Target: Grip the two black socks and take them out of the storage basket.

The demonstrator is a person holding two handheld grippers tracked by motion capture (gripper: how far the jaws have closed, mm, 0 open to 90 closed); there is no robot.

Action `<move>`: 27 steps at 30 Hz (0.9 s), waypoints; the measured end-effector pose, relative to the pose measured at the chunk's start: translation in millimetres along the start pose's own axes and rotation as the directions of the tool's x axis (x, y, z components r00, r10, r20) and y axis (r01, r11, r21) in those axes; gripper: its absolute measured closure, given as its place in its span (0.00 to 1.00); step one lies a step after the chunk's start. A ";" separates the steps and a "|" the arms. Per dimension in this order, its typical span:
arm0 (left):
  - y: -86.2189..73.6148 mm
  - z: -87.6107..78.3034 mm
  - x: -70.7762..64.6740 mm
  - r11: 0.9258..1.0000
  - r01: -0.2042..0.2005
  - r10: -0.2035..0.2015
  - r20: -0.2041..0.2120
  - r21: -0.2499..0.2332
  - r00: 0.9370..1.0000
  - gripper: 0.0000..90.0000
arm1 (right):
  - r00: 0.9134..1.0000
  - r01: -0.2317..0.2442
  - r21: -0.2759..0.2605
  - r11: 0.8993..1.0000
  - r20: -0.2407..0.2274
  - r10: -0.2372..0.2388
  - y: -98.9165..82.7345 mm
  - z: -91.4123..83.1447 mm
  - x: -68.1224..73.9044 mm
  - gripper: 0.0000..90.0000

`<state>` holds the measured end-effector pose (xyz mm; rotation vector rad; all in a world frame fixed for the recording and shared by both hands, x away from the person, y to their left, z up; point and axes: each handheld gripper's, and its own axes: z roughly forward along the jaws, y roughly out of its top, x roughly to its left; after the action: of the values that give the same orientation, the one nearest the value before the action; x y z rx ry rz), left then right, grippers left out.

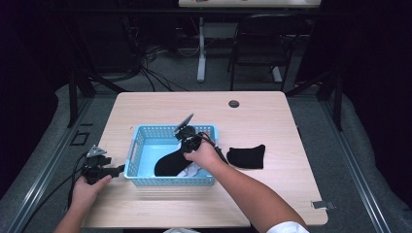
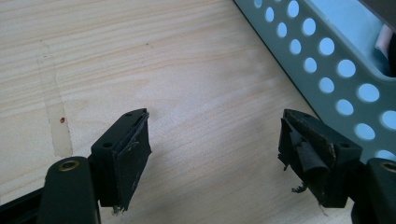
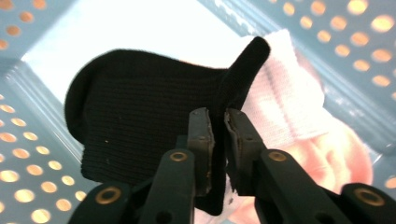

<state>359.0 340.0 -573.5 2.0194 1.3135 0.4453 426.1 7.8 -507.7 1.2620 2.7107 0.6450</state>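
Observation:
A light blue perforated basket [image 1: 141, 145] sits mid-table. Inside it my right gripper [image 1: 187, 143] is shut on a black sock [image 1: 171, 162], pinching a fold of the sock [image 3: 140, 126] between its jaws [image 3: 218, 130]. Under the black sock lies a white sock [image 3: 289, 107] [image 1: 192, 171]. A second black sock [image 1: 247, 156] lies flat on the table to the right of the basket. My left gripper [image 1: 115, 170] rests on the table just left of the basket, open, with bare wood between its fingers [image 2: 215, 135].
The basket's perforated wall [image 2: 336, 79] runs close to the left gripper's right jaw. A round grommet [image 1: 234, 103] is set in the table's far side. A black chair [image 1: 262, 43] and cables stand beyond the table.

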 end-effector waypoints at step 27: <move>0.0 -0.2 0.0 1.000 0.000 0.000 -0.001 0.000 1.000 0.27 | 0.993 0.038 -0.220 0.975 -0.100 -0.061 21.9 -94.0 25.8 0.97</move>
<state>358.9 340.0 -573.4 2.0193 1.3135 0.4464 401.6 7.7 -410.9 1.1348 2.6520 0.9992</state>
